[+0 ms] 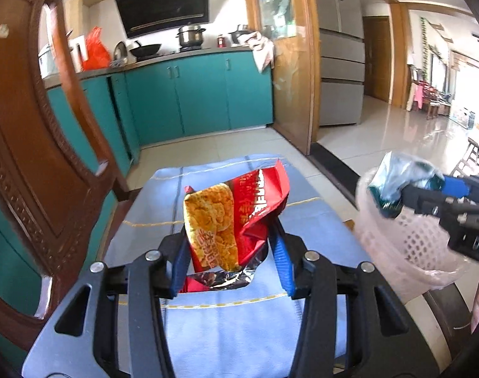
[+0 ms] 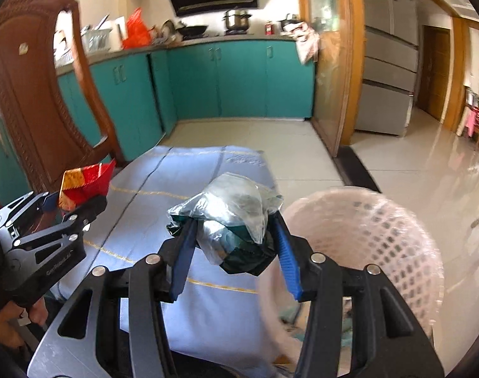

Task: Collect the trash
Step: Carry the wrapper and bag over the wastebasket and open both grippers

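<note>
My left gripper (image 1: 231, 231) is shut on a crumpled red and yellow snack bag (image 1: 230, 217), held up above the blue tablecloth (image 1: 233, 330). Its blue pads (image 1: 282, 252) press both sides of the bag. My right gripper (image 2: 234, 225) is shut on a scrunched silver and dark green wrapper (image 2: 236, 217), just left of the pink mesh waste basket (image 2: 381, 230). In the left wrist view the right gripper (image 1: 400, 197) holds that wrapper (image 1: 393, 179) over the basket's (image 1: 406, 245) rim. The left gripper (image 2: 78, 198) with the red bag (image 2: 85, 182) shows at the left of the right wrist view.
A carved wooden chair back (image 1: 28, 157) stands close on the left. Teal kitchen cabinets (image 1: 201, 94) run along the far wall under a counter with pots. A glass door (image 1: 289, 63) and a grey fridge (image 1: 340, 47) lie to the right, then glossy tiled floor (image 1: 396, 132).
</note>
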Motion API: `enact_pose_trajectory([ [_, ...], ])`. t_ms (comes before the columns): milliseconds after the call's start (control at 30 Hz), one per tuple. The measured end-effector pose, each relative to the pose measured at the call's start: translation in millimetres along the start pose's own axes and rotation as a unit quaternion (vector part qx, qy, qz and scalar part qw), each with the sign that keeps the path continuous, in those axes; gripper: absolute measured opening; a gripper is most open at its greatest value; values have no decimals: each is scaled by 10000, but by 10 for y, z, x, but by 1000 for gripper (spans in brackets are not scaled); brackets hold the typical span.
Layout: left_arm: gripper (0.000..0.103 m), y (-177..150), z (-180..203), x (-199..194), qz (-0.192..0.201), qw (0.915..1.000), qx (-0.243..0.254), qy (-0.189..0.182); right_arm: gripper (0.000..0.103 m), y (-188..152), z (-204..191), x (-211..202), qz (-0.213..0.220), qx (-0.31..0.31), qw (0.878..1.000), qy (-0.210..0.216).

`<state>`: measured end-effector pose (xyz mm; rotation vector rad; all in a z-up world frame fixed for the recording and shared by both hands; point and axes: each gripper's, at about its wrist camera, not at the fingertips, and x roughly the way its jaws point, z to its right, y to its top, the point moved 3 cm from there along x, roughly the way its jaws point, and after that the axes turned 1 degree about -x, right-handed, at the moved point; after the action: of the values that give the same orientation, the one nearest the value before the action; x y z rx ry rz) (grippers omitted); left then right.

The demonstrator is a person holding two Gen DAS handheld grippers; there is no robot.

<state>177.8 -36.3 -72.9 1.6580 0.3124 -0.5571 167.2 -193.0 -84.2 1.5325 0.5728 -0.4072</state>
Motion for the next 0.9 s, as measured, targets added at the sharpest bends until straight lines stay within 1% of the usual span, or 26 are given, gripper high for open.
enact_pose_trajectory([
  [167, 47, 93, 368, -6, 25, 9995, 162, -283, 50, -55, 457, -252, 197, 295, 9985, -412],
  [233, 47, 132, 582, -9, 30, 9987, 272, -423, 50, -117, 688, -342, 227, 436, 9968, -635],
  [367, 47, 189, 941, 16, 38, 9963, 475, -721, 50, -242, 1038, -473, 251, 720, 9930, -900],
  [433, 47, 206, 1181, 51, 3, 9940, 607, -908, 50, -301, 1195, -529, 262, 859, 9907, -1021],
  [567, 47, 194, 1533, 202, -210, 9884, 706, -1325, 50, -408, 1432, -598, 259, 1065, 9867, -1197],
  [700, 47, 113, 1923, 439, -570, 9797, 907, -1695, 50, -524, 1612, -630, 232, 1243, 9832, -1317],
  [900, 47, 59, 2232, 649, -807, 9739, 1123, -1801, 50, -634, 1747, -610, 172, 1386, 9805, -1381],
])
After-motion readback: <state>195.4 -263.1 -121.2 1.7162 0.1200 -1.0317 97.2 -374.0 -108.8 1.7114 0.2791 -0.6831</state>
